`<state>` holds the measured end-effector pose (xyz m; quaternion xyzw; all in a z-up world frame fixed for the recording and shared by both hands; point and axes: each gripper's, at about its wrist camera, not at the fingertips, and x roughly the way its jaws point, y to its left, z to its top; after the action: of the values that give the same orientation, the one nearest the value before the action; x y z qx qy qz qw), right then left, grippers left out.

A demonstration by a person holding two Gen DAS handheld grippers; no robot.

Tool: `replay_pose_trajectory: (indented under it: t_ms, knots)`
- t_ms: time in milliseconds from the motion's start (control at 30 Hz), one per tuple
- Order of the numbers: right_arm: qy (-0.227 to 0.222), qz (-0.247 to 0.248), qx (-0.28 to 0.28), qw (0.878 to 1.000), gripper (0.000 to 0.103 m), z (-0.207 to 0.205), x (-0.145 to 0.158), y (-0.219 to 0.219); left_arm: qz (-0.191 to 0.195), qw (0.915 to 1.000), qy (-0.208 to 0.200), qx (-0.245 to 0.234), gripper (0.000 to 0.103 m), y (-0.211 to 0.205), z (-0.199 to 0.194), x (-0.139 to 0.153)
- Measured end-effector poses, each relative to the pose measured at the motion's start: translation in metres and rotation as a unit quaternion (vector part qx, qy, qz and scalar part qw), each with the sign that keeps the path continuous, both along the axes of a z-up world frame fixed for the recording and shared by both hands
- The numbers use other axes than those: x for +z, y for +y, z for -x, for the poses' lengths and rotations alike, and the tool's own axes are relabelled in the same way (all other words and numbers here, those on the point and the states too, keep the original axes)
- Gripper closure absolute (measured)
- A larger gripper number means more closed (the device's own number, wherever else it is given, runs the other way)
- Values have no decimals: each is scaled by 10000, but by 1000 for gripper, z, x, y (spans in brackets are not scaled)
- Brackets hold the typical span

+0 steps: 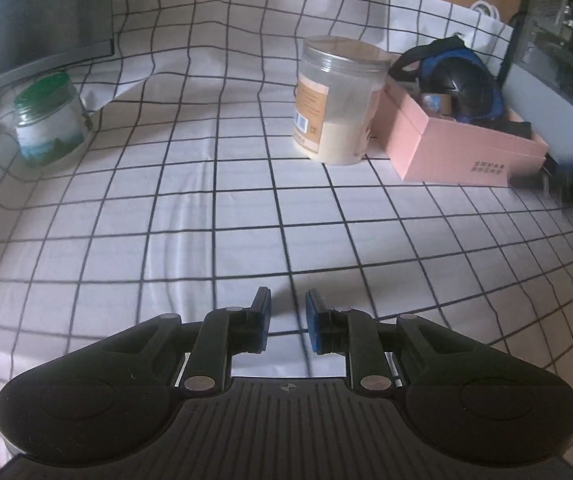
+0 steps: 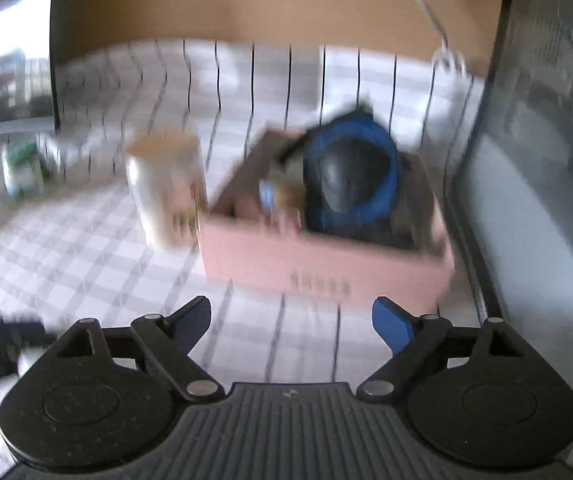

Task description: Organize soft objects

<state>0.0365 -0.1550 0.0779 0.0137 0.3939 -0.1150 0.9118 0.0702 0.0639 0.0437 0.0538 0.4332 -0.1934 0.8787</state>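
Left gripper [image 1: 286, 300]: low over the checked cloth [image 1: 214, 200], tilted downward; fingers [image 1: 261, 316] drawn close with only a narrow slot between the blue pads; nothing in that slot but cloth showing through.
Right gripper [image 2: 291, 320]: fingers [image 2: 392, 326] spread wide, nothing between them; the view is smeared with motion blur.
Soft object: a blue and black padded bundle [image 2: 350, 184] sits inside the pink box [image 2: 326, 268], bulging above its rim; in the right view it lies straight ahead of the open fingers, beyond the box's near wall and clear of both pads; in the left view the same bundle [image 1: 458, 80] is well apart, far up and to the right of the closed fingers.
Pink box: open-topped, on the worktop, printed characters on its near wall; other small items inside are too blurred to name.
Clear tub [image 1: 338, 100]: lidded, pale powder in its lower part, upright, just beside the box on its left.
Green-lidded jar [image 1: 48, 120]: upright at the far left edge, well apart from the box.
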Motion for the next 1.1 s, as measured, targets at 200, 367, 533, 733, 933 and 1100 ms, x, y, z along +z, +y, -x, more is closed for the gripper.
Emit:
replay_pose_trajectory:
  t_ms: [200,367,533,733,933,1100]
  knots:
    - [276,-279,351,9986,15,34,-27,-11,-166,9994,-306,-32,51,-46,36,-5]
    - [455,-489,347,9972,12,42,-46,-29,-195,9987,-456,81,28,-79,58,-11]
    - [190,-381,271,9987,0,48,-54,-37,-182,9958,-680,584,23,-93,66,-16]
    - [-71,-320,252,9991,0,49,-58,-41,-149,9919,-878,904,23,-97,73,-19]
    - [-237,-300,291,9988,0,50,-60,-45,-143,9896,-1038,982,22,-97,75,-21]
    - [-405,-257,233,9986,0,56,-62,-42,-132,9894,-1058,981,22,-96,74,-21]
